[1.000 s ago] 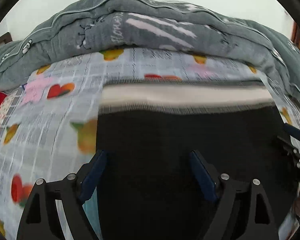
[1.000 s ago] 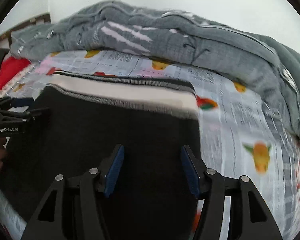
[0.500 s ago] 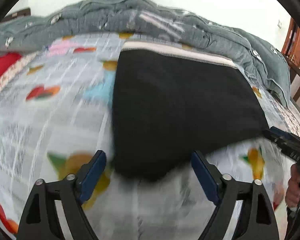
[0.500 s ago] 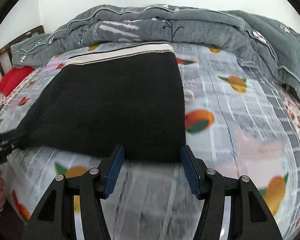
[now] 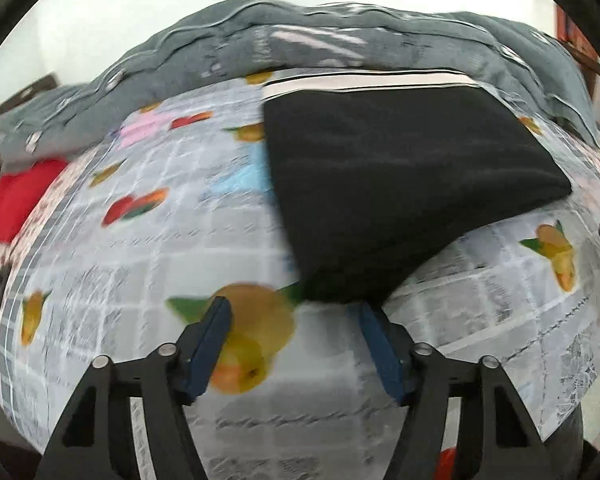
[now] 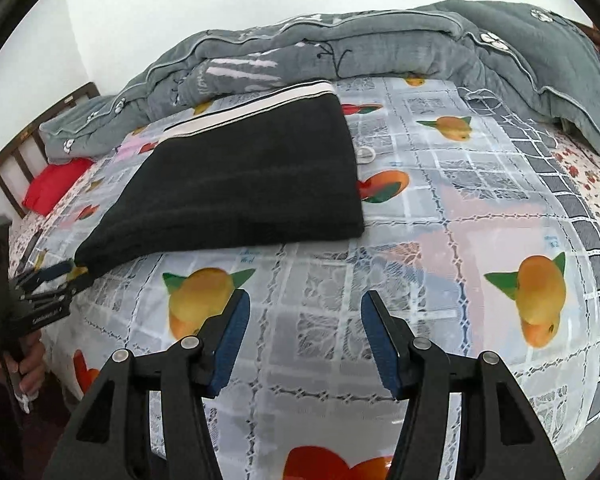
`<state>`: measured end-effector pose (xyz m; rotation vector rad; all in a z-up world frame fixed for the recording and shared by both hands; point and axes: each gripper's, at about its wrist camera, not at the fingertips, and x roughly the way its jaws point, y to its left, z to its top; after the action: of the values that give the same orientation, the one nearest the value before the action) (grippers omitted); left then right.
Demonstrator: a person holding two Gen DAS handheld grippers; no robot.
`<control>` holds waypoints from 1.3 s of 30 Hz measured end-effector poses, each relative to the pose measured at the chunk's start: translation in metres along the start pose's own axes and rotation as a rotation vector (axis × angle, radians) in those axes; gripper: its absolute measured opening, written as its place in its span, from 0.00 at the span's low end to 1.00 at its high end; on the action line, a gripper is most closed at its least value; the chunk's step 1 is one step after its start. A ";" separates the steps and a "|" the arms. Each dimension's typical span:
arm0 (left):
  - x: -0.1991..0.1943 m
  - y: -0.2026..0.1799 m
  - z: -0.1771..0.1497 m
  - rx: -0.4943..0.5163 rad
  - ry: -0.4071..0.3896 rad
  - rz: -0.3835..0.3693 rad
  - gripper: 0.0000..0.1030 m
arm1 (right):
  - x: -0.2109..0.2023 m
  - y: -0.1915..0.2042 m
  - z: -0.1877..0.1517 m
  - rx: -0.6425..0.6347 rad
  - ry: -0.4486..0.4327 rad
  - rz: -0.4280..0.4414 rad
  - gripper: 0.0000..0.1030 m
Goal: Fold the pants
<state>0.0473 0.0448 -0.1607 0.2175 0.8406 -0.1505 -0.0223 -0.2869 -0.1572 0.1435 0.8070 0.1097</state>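
The black pants (image 5: pixel 400 184) lie folded into a flat rectangle on the bed, with the white-striped waistband (image 5: pixel 364 82) at the far end. They also show in the right wrist view (image 6: pixel 244 184). My left gripper (image 5: pixel 294 314) is open and empty, just short of the pants' near left corner; it also shows in the right wrist view (image 6: pixel 48 280) beside that corner. My right gripper (image 6: pixel 304 304) is open and empty over the sheet, well short of the pants' near edge.
The fruit-print bedsheet (image 6: pixel 480 220) covers the bed. A bunched grey quilt (image 6: pixel 380 48) lies along the far side. A red pillow (image 6: pixel 56 184) sits at the far left by the wooden headboard (image 6: pixel 16 152). The bed's front edge is just below both grippers.
Both grippers have pulled back from over the pants toward the bed's front edge. The pants stay folded on the sheet.
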 end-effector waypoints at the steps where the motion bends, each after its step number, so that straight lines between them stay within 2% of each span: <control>1: 0.003 -0.006 0.003 0.029 -0.008 0.031 0.59 | 0.000 0.002 0.000 -0.009 0.000 -0.002 0.56; 2: 0.005 -0.010 0.004 0.043 -0.011 0.046 0.53 | 0.000 0.005 0.001 -0.018 0.001 -0.004 0.56; 3: 0.006 -0.010 0.005 0.037 -0.009 0.027 0.46 | 0.000 0.007 0.000 -0.024 0.001 -0.003 0.56; 4: 0.006 -0.005 0.006 0.002 -0.009 -0.040 0.23 | 0.000 0.009 0.000 -0.028 0.002 -0.003 0.56; 5: 0.002 0.002 0.007 -0.055 -0.025 -0.100 0.14 | -0.001 0.011 0.000 -0.032 0.002 -0.006 0.56; 7: -0.007 0.020 0.003 -0.162 -0.098 -0.144 0.14 | -0.002 0.014 -0.002 -0.048 0.002 -0.021 0.56; 9: 0.009 0.028 -0.001 -0.180 -0.028 -0.145 0.14 | 0.001 0.014 -0.002 -0.057 0.006 -0.024 0.56; 10: 0.013 0.029 -0.004 -0.182 -0.019 -0.156 0.14 | 0.003 0.014 -0.002 -0.059 0.014 -0.025 0.56; 11: 0.011 0.028 -0.006 -0.179 -0.041 -0.157 0.17 | 0.005 0.014 -0.001 -0.060 0.020 -0.027 0.56; 16: -0.006 0.022 -0.013 -0.162 -0.046 -0.174 0.17 | 0.004 0.011 0.011 -0.065 -0.019 -0.039 0.56; 18: -0.017 0.021 -0.014 -0.158 -0.071 -0.185 0.25 | 0.006 0.007 0.019 -0.061 -0.032 -0.048 0.56; 20: -0.027 0.022 -0.011 -0.161 -0.106 -0.190 0.38 | 0.008 0.005 0.029 -0.062 -0.042 -0.056 0.56; 23: -0.037 0.028 -0.002 -0.196 -0.152 -0.220 0.48 | 0.017 0.003 0.043 -0.070 -0.048 -0.074 0.56; 27: -0.027 0.025 0.020 -0.227 -0.153 -0.195 0.48 | 0.036 0.000 0.052 -0.044 -0.033 -0.073 0.56; 28: -0.021 0.022 0.027 -0.232 -0.141 -0.210 0.48 | 0.045 -0.001 0.053 -0.032 -0.014 -0.081 0.56; 30: -0.007 0.015 0.035 -0.238 -0.089 -0.226 0.48 | 0.059 -0.005 0.052 0.004 0.019 -0.096 0.56; 32: 0.008 0.006 0.037 -0.235 -0.034 -0.190 0.50 | 0.065 -0.006 0.047 0.033 0.015 -0.096 0.56; 35: 0.011 -0.005 0.031 -0.202 -0.056 -0.155 0.56 | 0.063 -0.001 0.044 0.005 0.004 -0.115 0.56; 39: 0.009 -0.007 0.026 -0.188 -0.051 -0.148 0.59 | 0.063 -0.002 0.044 -0.010 0.014 -0.105 0.56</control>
<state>0.0707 0.0307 -0.1513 -0.0250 0.8142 -0.2132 0.0529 -0.2831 -0.1725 0.0910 0.8258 0.0156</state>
